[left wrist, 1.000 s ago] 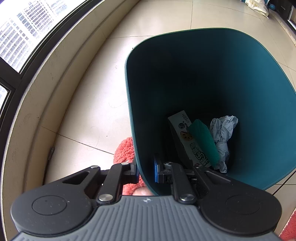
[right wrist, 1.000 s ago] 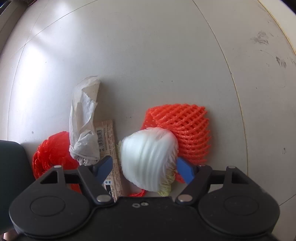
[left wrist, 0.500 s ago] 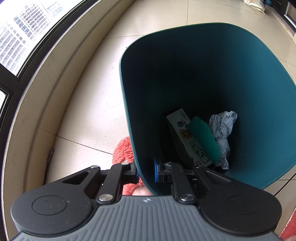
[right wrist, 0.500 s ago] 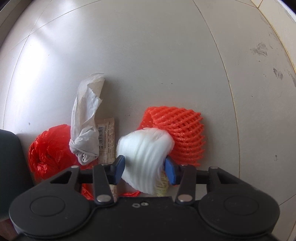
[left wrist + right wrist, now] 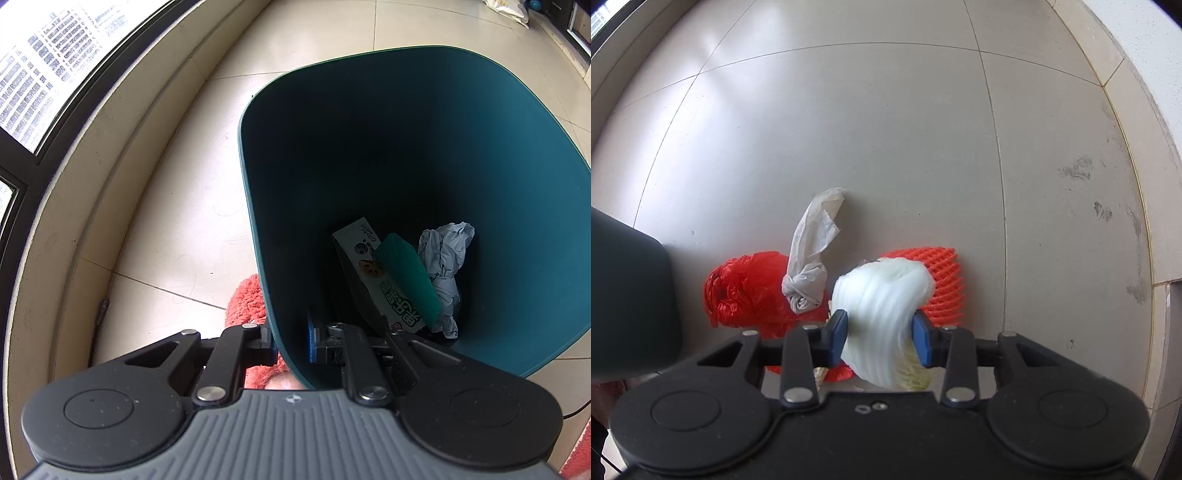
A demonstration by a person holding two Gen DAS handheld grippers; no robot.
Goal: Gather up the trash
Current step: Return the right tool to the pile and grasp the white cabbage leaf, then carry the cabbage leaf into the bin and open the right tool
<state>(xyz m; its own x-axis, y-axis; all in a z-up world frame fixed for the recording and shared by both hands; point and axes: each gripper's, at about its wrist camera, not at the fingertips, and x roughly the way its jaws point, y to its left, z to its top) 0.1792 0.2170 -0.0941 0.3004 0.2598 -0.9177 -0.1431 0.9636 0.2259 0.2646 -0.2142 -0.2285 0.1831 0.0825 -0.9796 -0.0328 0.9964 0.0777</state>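
My right gripper (image 5: 880,338) is shut on a white foam fruit net (image 5: 886,306) and holds it above the tiled floor. Below it on the floor lie an orange foam net (image 5: 942,280), a red plastic bag (image 5: 746,288) and a knotted white tissue (image 5: 809,266). My left gripper (image 5: 291,341) is shut on the near rim of a dark teal bin (image 5: 406,147), one pad outside the wall and one inside. In the bin lie a white printed carton (image 5: 384,284), a green piece (image 5: 406,273) and crumpled pale blue paper (image 5: 443,266).
A window and a curved sill (image 5: 74,166) run along the left of the left wrist view. A pink fluffy slipper (image 5: 247,299) lies beside the bin. The bin's dark side (image 5: 628,306) shows at the left of the right wrist view. A wall base (image 5: 1145,110) bounds the right.
My right gripper closed on the white foam net and lifted it off the floor; the litter below now looks smaller. The left gripper kept its hold on the bin rim.
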